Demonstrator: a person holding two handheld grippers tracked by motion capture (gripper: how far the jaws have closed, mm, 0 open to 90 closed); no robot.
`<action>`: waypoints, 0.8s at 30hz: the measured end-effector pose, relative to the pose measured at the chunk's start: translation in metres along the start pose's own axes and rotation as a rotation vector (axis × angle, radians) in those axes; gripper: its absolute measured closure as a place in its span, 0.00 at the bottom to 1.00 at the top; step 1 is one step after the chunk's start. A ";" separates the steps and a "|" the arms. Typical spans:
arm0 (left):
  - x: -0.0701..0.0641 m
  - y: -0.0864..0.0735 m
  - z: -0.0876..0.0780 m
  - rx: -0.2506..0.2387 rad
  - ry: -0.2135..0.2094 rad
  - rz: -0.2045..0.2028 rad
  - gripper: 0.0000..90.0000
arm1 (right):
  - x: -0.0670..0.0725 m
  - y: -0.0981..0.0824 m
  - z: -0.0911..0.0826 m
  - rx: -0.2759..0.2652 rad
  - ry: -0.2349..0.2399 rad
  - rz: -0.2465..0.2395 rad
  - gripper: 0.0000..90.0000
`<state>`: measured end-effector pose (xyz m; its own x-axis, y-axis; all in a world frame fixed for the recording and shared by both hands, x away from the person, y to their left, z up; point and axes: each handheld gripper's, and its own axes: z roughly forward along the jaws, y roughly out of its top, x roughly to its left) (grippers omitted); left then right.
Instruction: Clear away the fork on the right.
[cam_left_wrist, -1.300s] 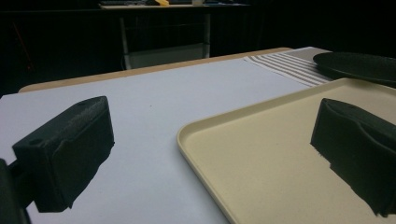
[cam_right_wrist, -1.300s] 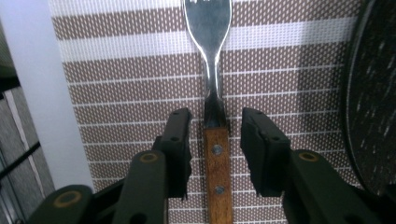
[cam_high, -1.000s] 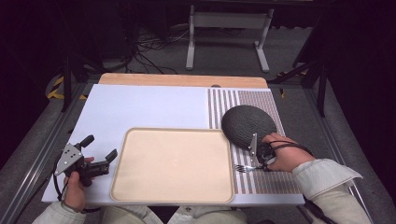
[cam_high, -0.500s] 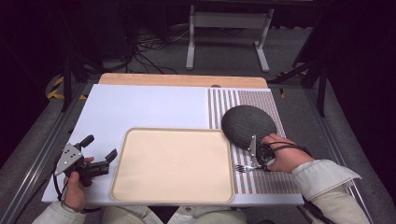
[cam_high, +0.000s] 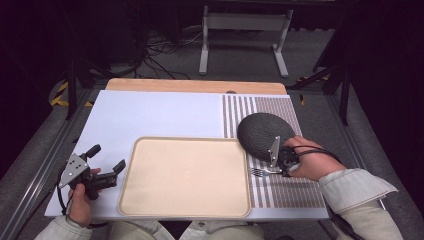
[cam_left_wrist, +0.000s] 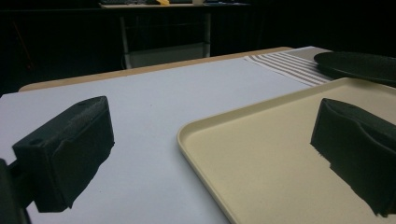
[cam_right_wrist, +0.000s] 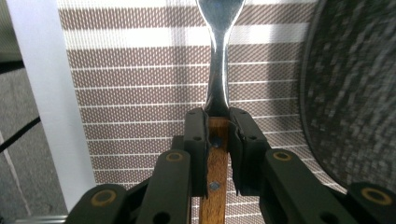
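Note:
A fork (cam_high: 261, 172) with a steel neck (cam_right_wrist: 219, 70) and a wooden handle (cam_right_wrist: 215, 158) lies over the striped placemat (cam_high: 280, 192), tines pointing at the tray. My right gripper (cam_high: 280, 161) (cam_right_wrist: 217, 126) is shut on the wooden handle, just below the dark speckled plate (cam_high: 260, 135) (cam_right_wrist: 355, 93). The beige tray (cam_high: 185, 175) (cam_left_wrist: 280, 154) sits at the front middle with nothing on it. My left gripper (cam_high: 102, 162) (cam_left_wrist: 210, 154) is held open at the tray's left edge, one jaw over the white mat and the other over the tray corner.
A white mat (cam_high: 150, 112) (cam_left_wrist: 140, 98) covers the left of the table, with a wooden strip (cam_high: 195, 86) along the far edge. Cables and a metal stand (cam_high: 245, 35) are on the floor beyond. The dark plate's rim (cam_left_wrist: 359, 65) lies past the tray.

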<state>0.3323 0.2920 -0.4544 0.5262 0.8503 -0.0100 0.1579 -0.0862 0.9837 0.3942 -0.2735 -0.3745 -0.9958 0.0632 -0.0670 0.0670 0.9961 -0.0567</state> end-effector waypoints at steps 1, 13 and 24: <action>0.000 0.000 0.000 0.000 -0.001 0.002 0.00 | 0.000 0.000 -0.002 -0.008 -0.006 -0.001 0.86; 0.000 0.000 0.000 0.002 -0.001 0.000 0.00 | -0.002 0.008 -0.027 -0.049 -0.044 0.034 0.86; 0.000 0.000 0.000 0.001 -0.001 0.000 0.00 | -0.004 0.020 -0.046 -0.133 -0.067 0.118 0.86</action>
<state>0.3320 0.2924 -0.4542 0.5269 0.8499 -0.0105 0.1588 -0.0864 0.9835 0.3961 -0.2506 -0.3292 -0.9748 0.1802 -0.1319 0.1697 0.9817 0.0870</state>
